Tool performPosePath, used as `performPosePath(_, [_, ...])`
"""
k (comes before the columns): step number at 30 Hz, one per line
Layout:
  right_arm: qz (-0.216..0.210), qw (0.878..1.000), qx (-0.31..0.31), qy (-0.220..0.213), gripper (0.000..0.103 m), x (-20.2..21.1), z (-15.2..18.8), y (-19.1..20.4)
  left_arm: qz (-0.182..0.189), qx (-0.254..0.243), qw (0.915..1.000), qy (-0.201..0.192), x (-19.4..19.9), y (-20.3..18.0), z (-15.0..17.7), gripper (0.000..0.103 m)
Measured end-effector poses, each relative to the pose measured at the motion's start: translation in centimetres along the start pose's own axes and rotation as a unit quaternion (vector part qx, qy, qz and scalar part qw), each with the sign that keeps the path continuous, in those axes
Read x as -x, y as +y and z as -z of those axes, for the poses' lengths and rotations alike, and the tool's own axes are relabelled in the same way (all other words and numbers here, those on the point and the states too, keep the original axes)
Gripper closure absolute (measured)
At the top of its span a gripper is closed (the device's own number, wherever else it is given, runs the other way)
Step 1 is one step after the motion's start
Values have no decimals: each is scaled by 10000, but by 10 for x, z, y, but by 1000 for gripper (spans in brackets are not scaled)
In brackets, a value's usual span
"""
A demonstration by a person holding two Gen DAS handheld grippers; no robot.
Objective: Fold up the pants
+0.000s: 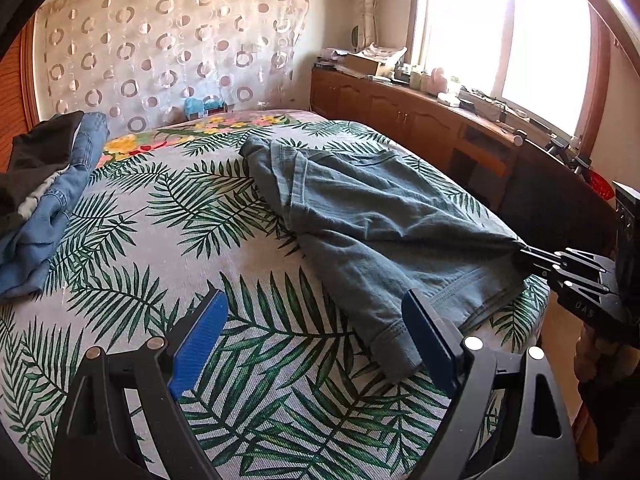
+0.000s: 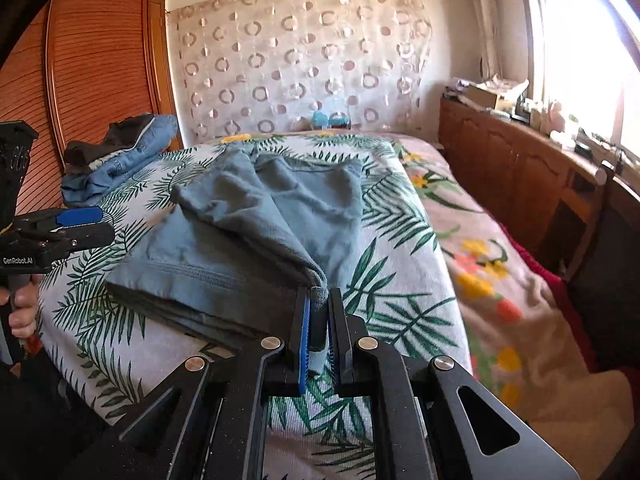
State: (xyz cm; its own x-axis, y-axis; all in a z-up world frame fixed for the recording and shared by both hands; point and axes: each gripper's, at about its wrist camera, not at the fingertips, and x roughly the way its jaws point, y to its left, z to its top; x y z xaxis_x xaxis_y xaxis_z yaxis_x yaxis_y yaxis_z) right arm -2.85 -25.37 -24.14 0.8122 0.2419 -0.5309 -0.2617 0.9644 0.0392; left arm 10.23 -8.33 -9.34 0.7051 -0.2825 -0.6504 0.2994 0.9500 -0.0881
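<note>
Pants of soft blue-grey cotton (image 2: 256, 216) lie half folded on the bed with the leaf-print cover (image 1: 140, 280). They look light and floppy, so corners and hems are best to grab. The right gripper (image 2: 319, 312) pinches one corner. The left gripper (image 1: 316, 344) is wide open, holding nothing. Its side reads "GenRobot.AI".
</note>
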Motion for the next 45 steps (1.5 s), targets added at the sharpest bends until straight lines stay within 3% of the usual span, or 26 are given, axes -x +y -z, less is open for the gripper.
performPosePath(3, [108, 9999, -25, -46, 95, 5, -5, -3, 7, 30, 10000, 20, -2, 0, 1, 14])
performPosePath(7, [-49, 9998, -213, 16, 95, 9, -8, -8, 26, 51, 10000, 18, -3, 1, 3, 14])
performPosePath(15, [46, 9999, -145, -48, 95, 14, 5, -10, 0, 88, 9999, 68, -5, 3, 6, 14])
performPosePath(21, [99, 9997, -2, -201, 74, 19, 4, -4, -31, 124, 9999, -14, 1, 8, 4, 14])
performPosePath(31, [-251, 9990, 121, -362, 58, 13, -18, 6, -175, 223, 9991, -329, 28, 23, -5, 14])
performPosePath(45, [-730, 9964, 424, -63, 54, -34, -60, 24, -435, 417, 9966, -571, 46, 51, -7, 14])
